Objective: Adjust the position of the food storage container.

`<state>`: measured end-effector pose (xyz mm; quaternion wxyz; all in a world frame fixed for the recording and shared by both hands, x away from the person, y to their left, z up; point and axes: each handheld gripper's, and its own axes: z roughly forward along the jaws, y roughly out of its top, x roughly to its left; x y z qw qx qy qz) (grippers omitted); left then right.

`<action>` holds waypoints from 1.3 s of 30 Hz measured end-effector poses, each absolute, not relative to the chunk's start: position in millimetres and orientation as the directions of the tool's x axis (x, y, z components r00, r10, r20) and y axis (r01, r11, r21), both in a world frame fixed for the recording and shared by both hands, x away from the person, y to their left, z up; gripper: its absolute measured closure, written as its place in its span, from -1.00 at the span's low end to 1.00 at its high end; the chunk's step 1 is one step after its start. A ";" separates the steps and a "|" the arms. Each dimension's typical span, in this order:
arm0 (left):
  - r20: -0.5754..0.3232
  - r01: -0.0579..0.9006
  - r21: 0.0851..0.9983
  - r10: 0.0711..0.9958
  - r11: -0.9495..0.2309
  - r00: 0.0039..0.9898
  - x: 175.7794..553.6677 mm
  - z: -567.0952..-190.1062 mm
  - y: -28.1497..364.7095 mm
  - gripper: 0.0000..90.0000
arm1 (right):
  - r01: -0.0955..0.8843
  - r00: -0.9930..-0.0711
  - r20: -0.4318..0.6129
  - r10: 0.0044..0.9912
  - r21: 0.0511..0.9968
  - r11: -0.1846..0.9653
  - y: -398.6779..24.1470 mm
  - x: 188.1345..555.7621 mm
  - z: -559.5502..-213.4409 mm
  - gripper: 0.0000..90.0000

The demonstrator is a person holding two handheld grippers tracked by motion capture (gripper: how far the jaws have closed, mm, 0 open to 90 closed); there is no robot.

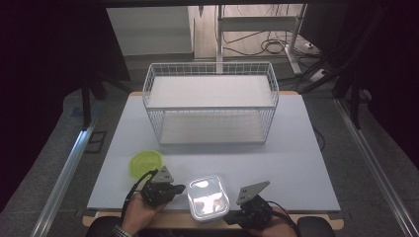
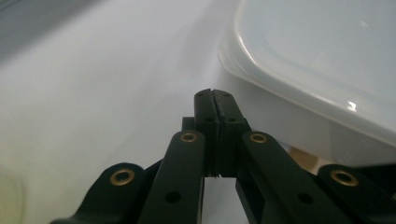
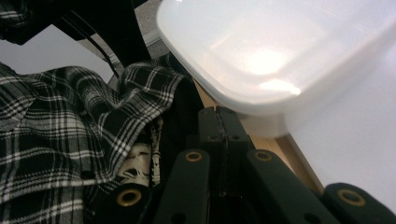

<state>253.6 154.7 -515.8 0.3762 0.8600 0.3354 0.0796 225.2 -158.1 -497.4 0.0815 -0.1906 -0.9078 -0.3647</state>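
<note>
Pale tabletop (image 1: 296, 148) | clear container (image 1: 208, 197) at near edge | left claw (image 1: 174, 189), right claw (image 1: 232, 216) clenched, empty, flanking it | advice: open wide, grip opposite walls squarely.

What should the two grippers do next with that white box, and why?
Probably open the left hand-held gripper first. Both it and the right hand-held gripper are shut on nothing, one at each side of the white container at the table's near edge. Shut jaws cannot take hold of its rim, so opening likely comes before any grasp.
</note>
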 end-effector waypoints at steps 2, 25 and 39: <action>-0.108 0.516 0.702 0.642 -0.491 0.759 258.3 -515.4 153.3 1.00 | 0.406 -0.914 0.289 0.286 0.629 0.663 -156.4 225.8 -498.7 0.99; -0.160 0.561 0.696 0.664 -0.449 0.730 271.2 -519.8 135.8 1.00 | 0.525 -0.833 0.268 0.483 0.660 0.538 -173.0 257.8 -498.0 0.99; -0.167 0.568 0.703 0.677 -0.428 0.716 278.3 -521.9 121.1 1.00 | 0.539 -0.800 0.213 0.561 0.665 0.517 -188.0 289.7 -494.5 0.99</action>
